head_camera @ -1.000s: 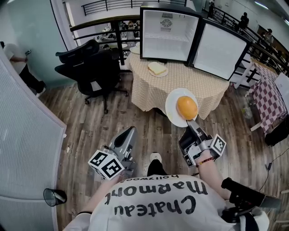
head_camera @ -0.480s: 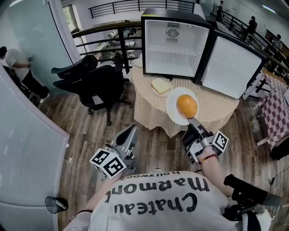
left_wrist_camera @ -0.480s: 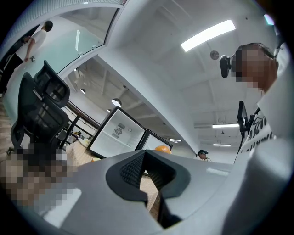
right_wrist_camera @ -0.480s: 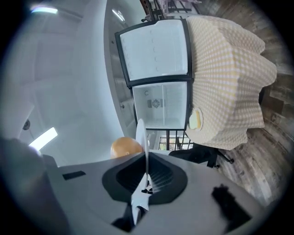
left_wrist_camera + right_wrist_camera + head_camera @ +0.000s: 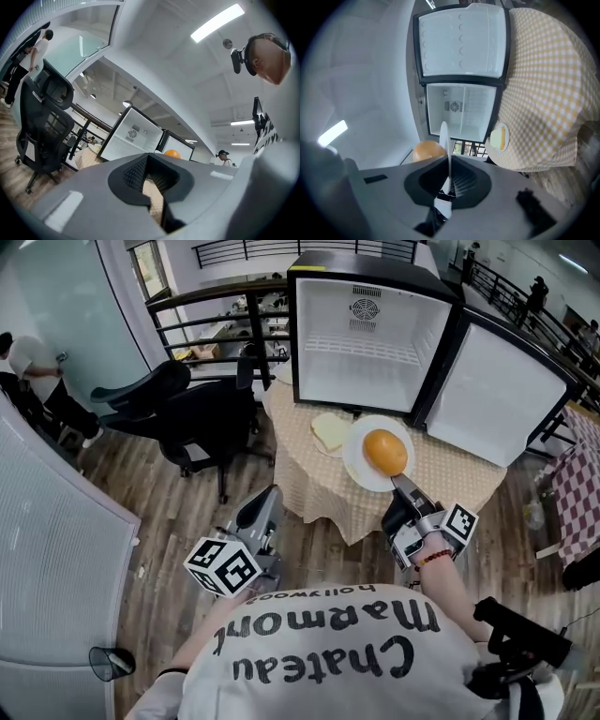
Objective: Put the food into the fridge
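My right gripper keeps nothing loose: its fingers are clenched on the rim of the white plate. The plate carries the round orange food over the desk, just before the open fridge. A bread slice lies on the desk. My left gripper hangs low, fingers closed on nothing.

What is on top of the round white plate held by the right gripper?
A round orange food item sits on the plate; nothing else shows. The plate surface beneath it is covered.
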Demonstrator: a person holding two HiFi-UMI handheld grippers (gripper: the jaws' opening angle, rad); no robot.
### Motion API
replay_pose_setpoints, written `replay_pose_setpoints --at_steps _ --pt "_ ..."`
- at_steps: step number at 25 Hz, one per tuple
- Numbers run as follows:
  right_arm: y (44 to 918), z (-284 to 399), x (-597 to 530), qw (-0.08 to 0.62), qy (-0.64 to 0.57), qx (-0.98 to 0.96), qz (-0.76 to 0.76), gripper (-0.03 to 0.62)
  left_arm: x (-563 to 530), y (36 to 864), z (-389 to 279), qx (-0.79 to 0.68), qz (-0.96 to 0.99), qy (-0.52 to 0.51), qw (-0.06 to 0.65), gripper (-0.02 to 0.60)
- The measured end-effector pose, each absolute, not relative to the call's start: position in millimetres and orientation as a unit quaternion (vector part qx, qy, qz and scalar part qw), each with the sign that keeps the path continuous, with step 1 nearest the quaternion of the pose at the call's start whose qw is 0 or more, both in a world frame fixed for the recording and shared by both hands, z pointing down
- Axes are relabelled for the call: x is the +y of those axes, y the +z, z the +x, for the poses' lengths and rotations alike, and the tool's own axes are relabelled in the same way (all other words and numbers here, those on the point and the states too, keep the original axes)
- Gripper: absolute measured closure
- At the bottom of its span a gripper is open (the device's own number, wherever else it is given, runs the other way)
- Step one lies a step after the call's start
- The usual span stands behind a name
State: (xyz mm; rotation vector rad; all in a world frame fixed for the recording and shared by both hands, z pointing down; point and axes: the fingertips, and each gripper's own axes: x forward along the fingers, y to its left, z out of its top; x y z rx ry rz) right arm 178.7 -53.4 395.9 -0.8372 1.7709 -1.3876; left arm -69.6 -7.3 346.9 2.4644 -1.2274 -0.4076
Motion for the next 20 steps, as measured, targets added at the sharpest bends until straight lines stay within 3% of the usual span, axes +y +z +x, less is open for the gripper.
replay_pose_setpoints --at_steps 20 --pt "428 178 -107 0.327 -0.563 0.678 -0.342 0.571 -50 355 -48 -0.427 0.873 -0.145 0.187 0.574"
